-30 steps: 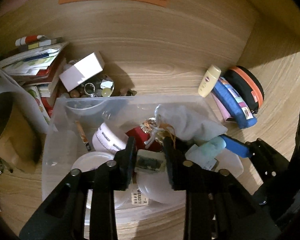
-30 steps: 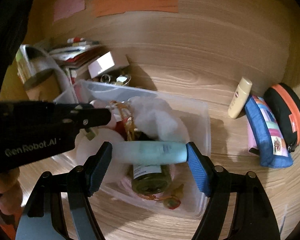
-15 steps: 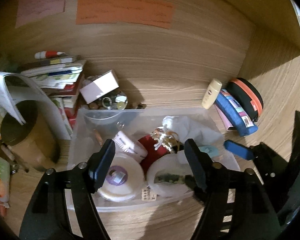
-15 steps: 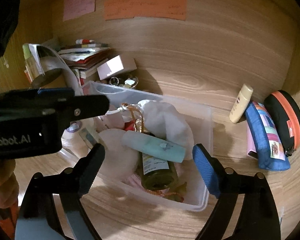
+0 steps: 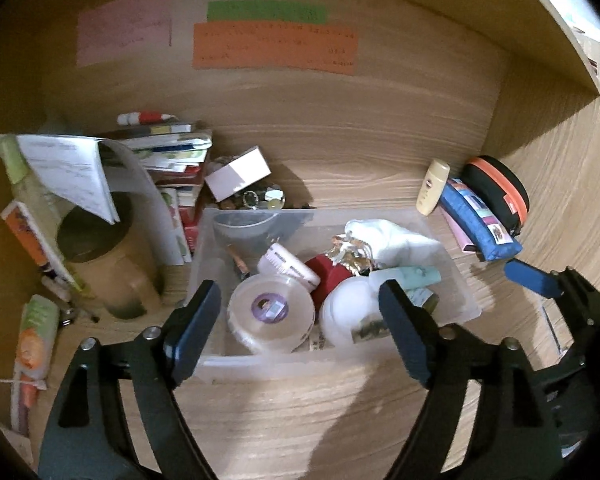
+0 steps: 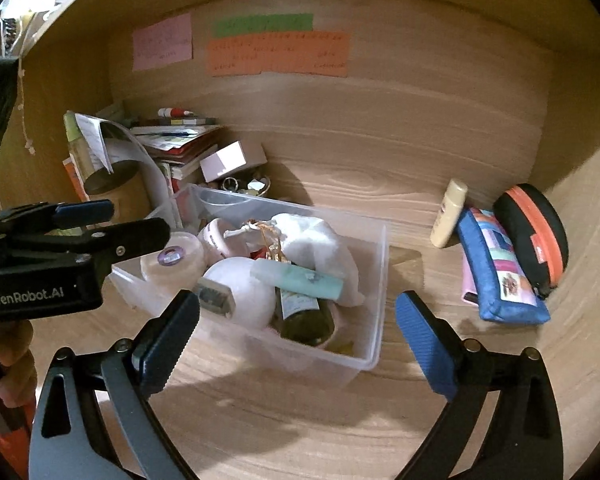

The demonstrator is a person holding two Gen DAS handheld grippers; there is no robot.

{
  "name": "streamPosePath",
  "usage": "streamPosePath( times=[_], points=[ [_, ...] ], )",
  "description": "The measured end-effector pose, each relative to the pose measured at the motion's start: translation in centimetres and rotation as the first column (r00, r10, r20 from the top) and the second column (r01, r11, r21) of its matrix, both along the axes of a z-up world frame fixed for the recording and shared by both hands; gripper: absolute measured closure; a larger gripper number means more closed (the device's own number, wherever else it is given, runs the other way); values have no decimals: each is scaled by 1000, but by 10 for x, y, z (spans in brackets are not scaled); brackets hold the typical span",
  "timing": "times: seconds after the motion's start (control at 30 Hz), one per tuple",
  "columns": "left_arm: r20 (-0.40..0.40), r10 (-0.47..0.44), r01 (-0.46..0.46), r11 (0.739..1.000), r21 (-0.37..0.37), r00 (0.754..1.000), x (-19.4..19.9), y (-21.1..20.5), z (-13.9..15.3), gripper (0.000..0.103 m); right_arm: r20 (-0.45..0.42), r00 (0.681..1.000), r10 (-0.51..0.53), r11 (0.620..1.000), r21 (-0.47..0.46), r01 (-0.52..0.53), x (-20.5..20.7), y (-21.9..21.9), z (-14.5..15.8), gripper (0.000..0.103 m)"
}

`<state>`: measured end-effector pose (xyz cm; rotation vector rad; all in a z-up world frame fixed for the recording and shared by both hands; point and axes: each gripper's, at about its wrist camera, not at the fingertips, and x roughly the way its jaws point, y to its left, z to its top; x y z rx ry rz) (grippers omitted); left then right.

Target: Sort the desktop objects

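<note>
Clear plastic marks the bin [image 5: 464, 300] that takes up the middle of the left wrist view, already crowded with a tape roll [image 5: 271, 312], a white round lid [image 5: 350, 312], a mint tube [image 5: 410, 276] and a white cloth pouch [image 5: 396, 240]. The left tongs [image 5: 296, 324] hang above its near edge with jaws spread wide and nothing between them. A second ago they pinched a small dark block over the bin; that block now lies on the lid, and the view has pulled back.

From the right wrist view the right tongs [image 6: 296, 320] are likewise wide apart and empty, hovering short of the bin [image 6: 376, 280]. The tube [image 6: 300, 278] they gripped a second ago now rests across a green bottle [image 6: 306, 312]. Both drops look finished, so I judge the next step is fetching a loose item: the cream bottle [image 6: 449, 214] or blue pencil case [image 6: 500, 268], well right on the surface [image 6: 300, 420], which calls for a swing rightward and a low approach.
</note>
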<state>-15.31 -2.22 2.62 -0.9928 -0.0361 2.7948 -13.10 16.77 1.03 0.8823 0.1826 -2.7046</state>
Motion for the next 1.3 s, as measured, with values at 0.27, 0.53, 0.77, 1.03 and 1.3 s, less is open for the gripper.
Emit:
streamPosePath(
  times=[0.27,0.53,0.77,1.03,1.3],
  points=[
    [-70,83,-91,988,-123,994,28,3,-4,11,24,1000,-14,1000,-22,15,16,7,-9,1],
    [-64,88,-95,987,-129,994,43,7,-15,9,30,999,-18,999,-46,19,32,18,-11,1],
    [-49,98,-103,988,-116,994,52,10,-25,9,19,1000,-7,998,-54,8,43,22,-9,1],
    [-26,97,-100,990,-103,995,48,9,-32,9,23,1000,-3,999,-52,4,42,24,-10,1],
    [-23,81,-83,992,-93,996,46,8,-31,9,37,999,-3,998,-65,6,36,26,-12,1]
  ],
)
